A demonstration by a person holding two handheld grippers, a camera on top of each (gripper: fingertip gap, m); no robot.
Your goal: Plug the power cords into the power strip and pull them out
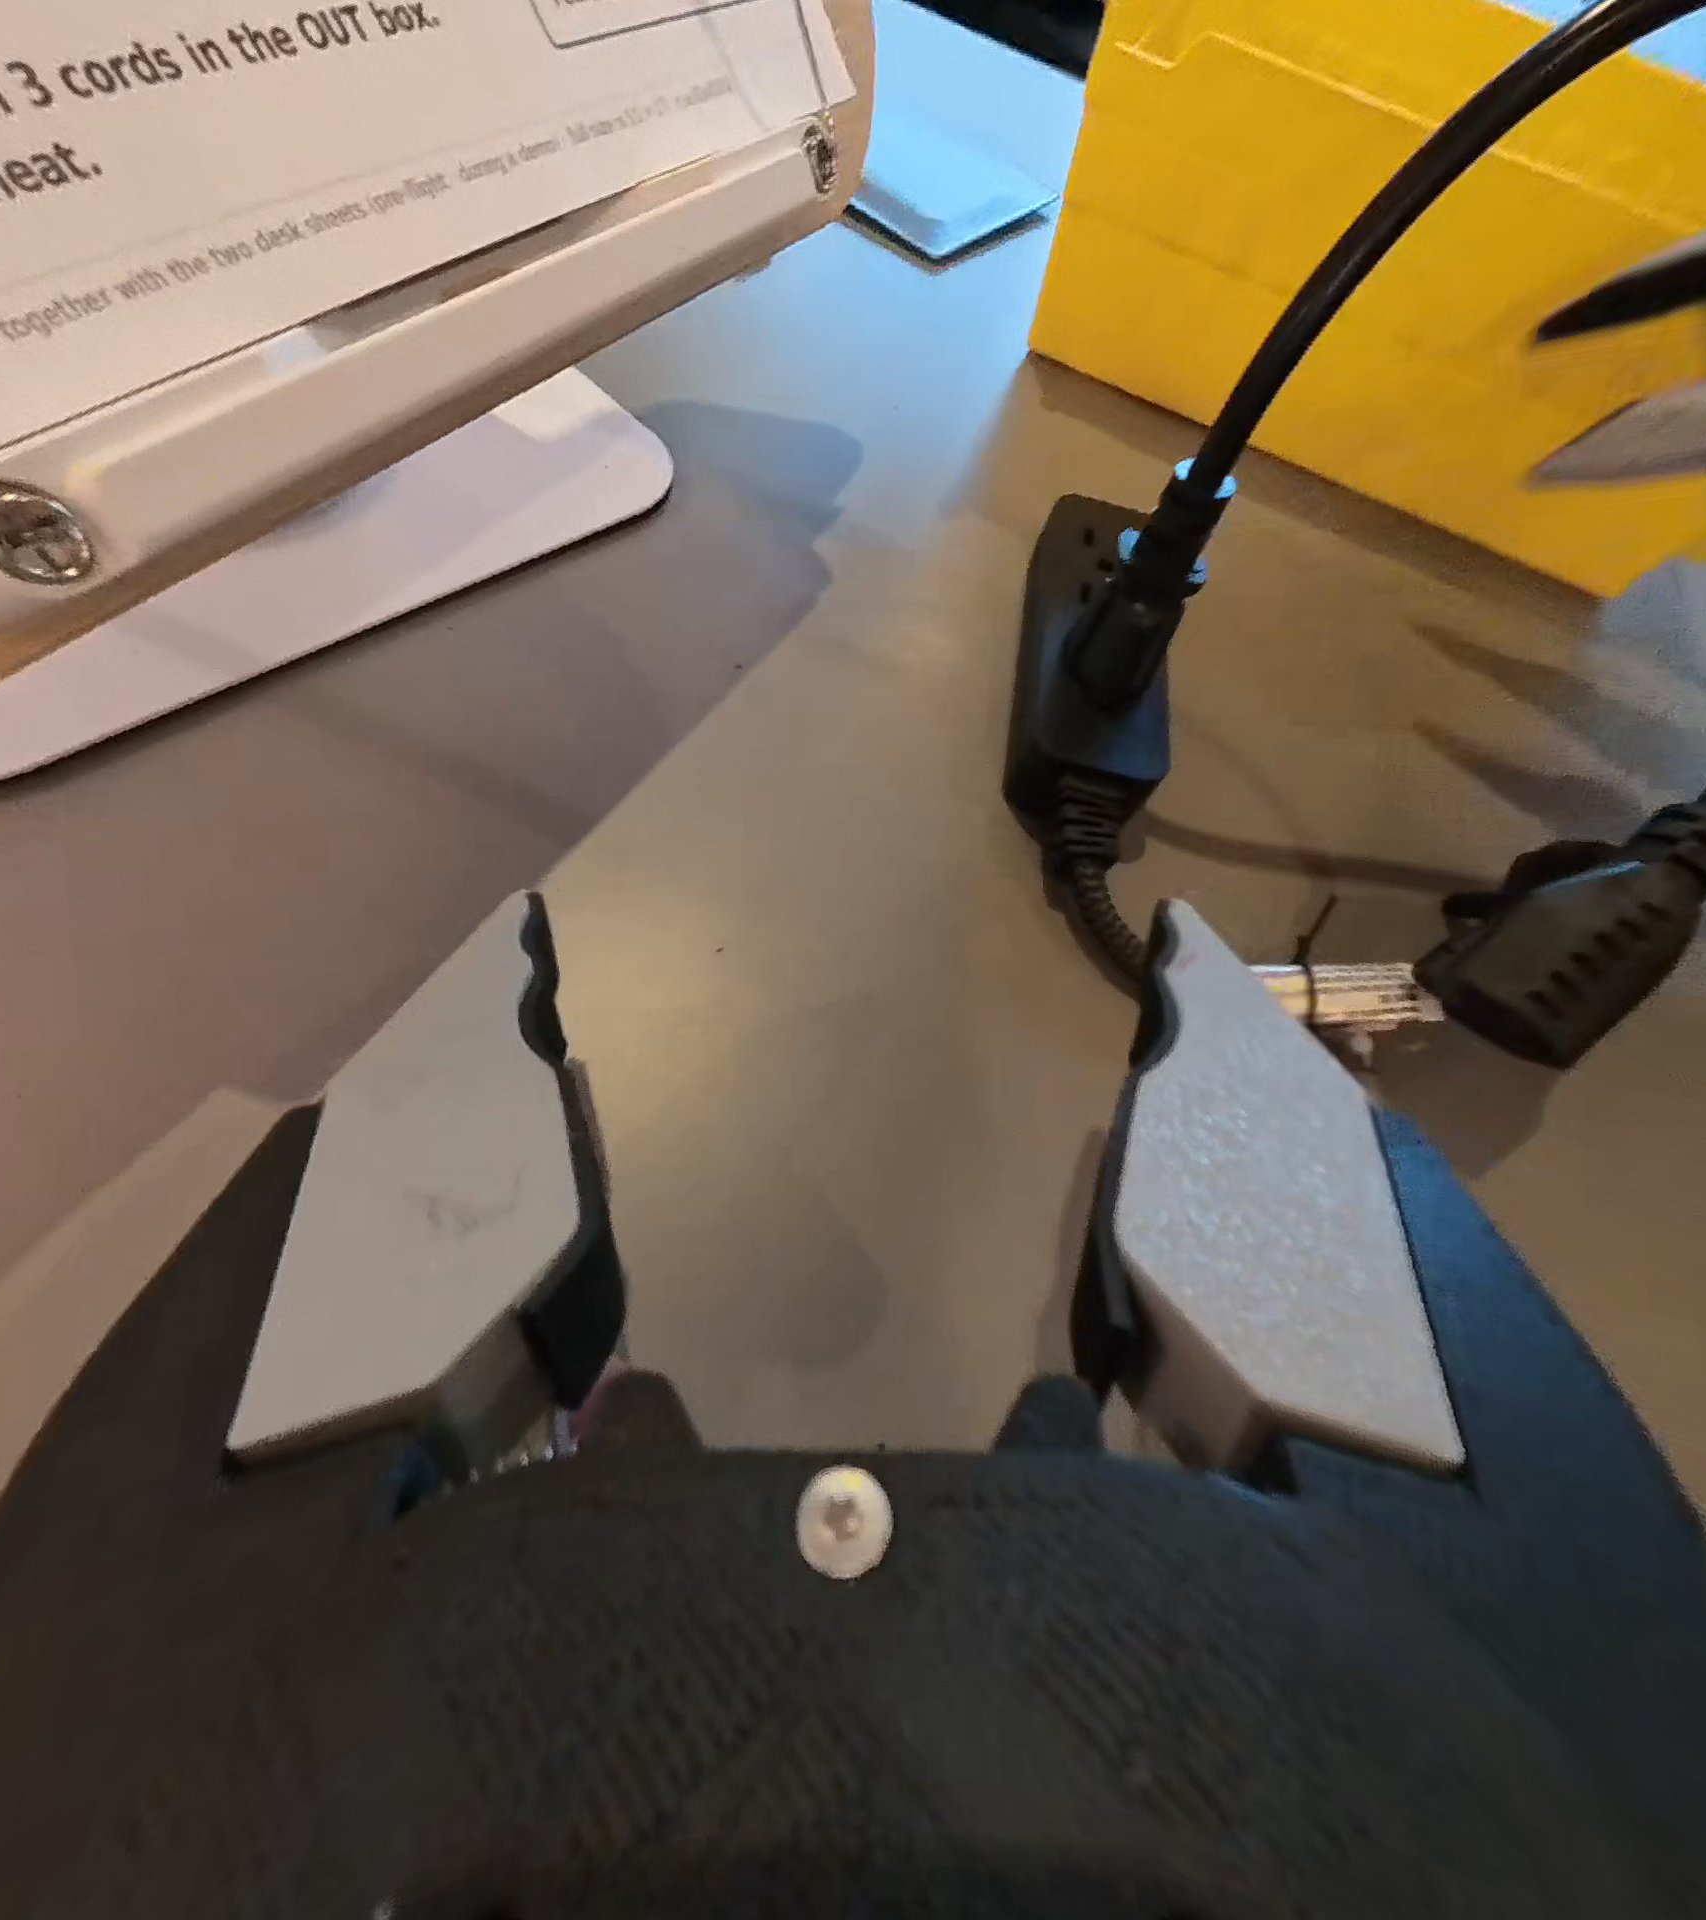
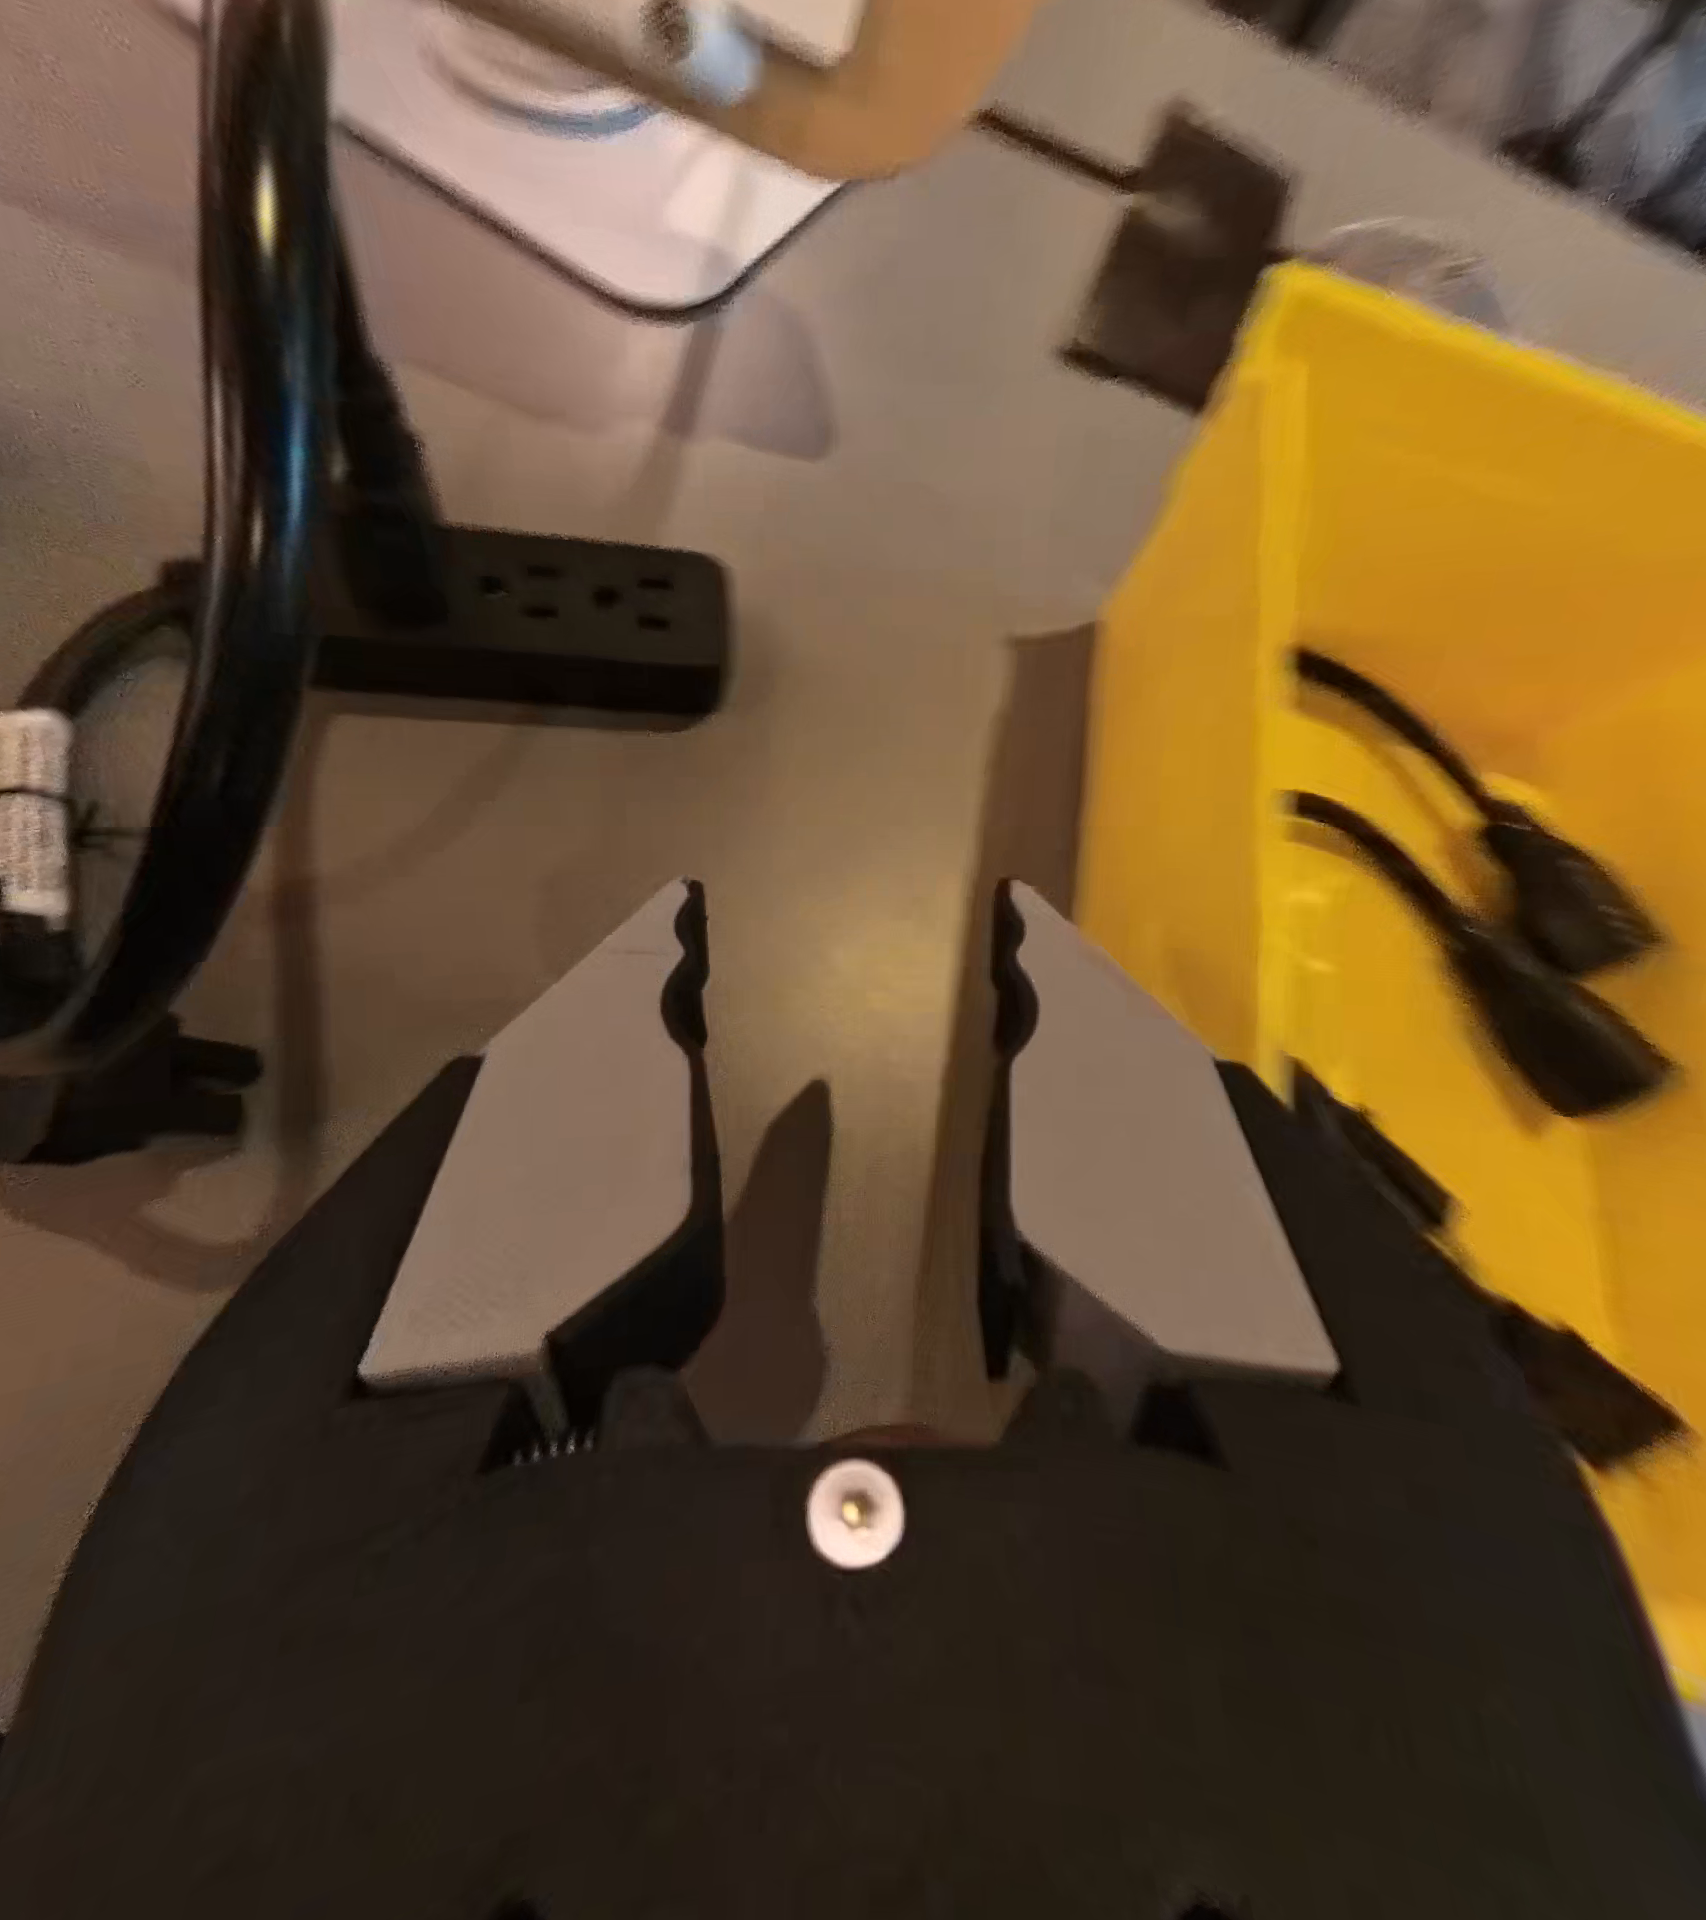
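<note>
A black power strip (image 1: 1088, 665) lies on the grey table, with one black power cord's plug (image 1: 1135, 597) seated in it; the cord (image 1: 1348, 260) arches up to the right. The strip (image 2: 558, 634) and the plugged cord (image 2: 267, 416) also show in the right wrist view. The cord's other connector (image 1: 1576, 945) hangs near a white tag (image 1: 1348, 992). My left gripper (image 1: 844, 966) is open and empty, just short of the strip. My right gripper (image 2: 849, 935) is open and empty, between the strip and a yellow box (image 2: 1514, 727) that holds two black cords (image 2: 1514, 935).
A white sign stand (image 1: 309, 312) with a printed sheet stands to the left on its flat base. The yellow box (image 1: 1348, 312) sits behind the strip. The right gripper's fingers (image 1: 1680, 343) show blurred at the right edge of the left wrist view. Measured from the fingertips, the white tag (image 1: 1348, 992) is 9 cm or so from the left gripper and 15 cm from the right. My right wrist view (image 2: 13, 856) looks at it from another angle.
</note>
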